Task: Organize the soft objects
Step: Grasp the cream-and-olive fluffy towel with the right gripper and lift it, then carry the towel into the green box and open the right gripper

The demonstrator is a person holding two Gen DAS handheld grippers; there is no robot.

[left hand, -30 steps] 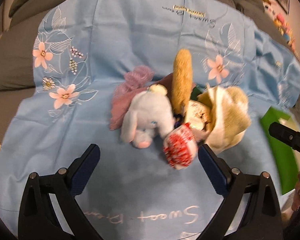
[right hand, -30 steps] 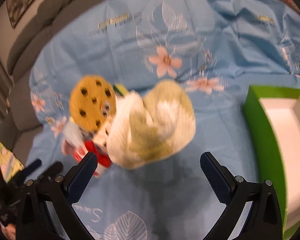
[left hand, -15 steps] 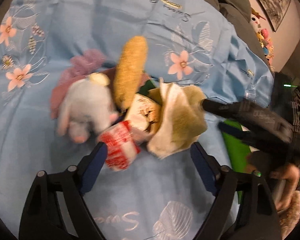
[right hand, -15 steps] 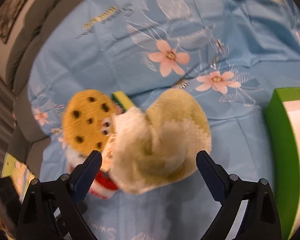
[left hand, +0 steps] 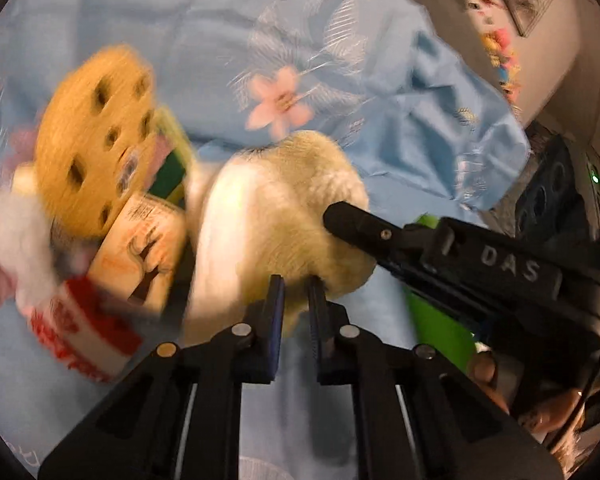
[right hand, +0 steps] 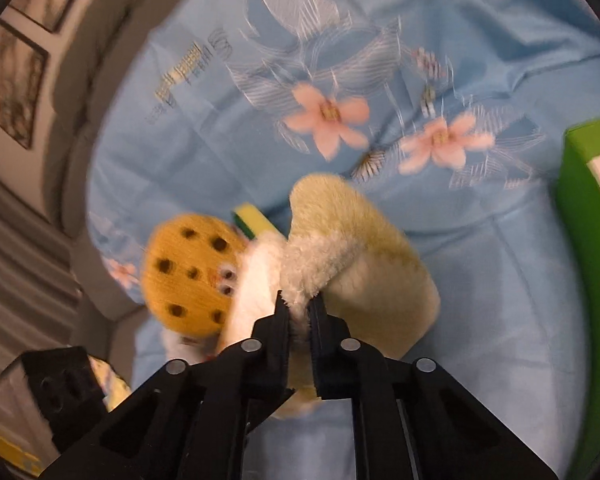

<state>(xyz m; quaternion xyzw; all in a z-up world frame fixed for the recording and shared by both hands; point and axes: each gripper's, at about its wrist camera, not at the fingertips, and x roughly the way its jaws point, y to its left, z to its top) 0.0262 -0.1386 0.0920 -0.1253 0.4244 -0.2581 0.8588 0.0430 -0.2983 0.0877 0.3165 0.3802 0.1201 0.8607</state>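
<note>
A pile of soft things lies on a light blue flowered sheet (left hand: 228, 16). A cream and white fluffy cloth (left hand: 284, 208) sits at its right side. My left gripper (left hand: 296, 292) is shut on the cloth's near edge. My right gripper (right hand: 299, 307) is shut on a fold of the same cloth (right hand: 364, 264); its black body (left hand: 460, 264) shows in the left wrist view. A cookie plush (left hand: 96, 136) leans at the left, also in the right wrist view (right hand: 188, 276). A white plush animal (left hand: 16, 240), a red and white plush (left hand: 84, 332) and a printed tan plush (left hand: 140, 248) lie beside it.
A green box (right hand: 588, 216) with a white inside stands to the right of the pile. A yellow and green sponge (right hand: 252, 220) pokes out behind the cookie plush. A grey couch back (right hand: 100, 36) borders the sheet. Framed pictures (right hand: 12, 80) hang on the wall.
Both grippers have moved in to the fluffy cloth and closed on it from open. The views are much closer to the pile.
</note>
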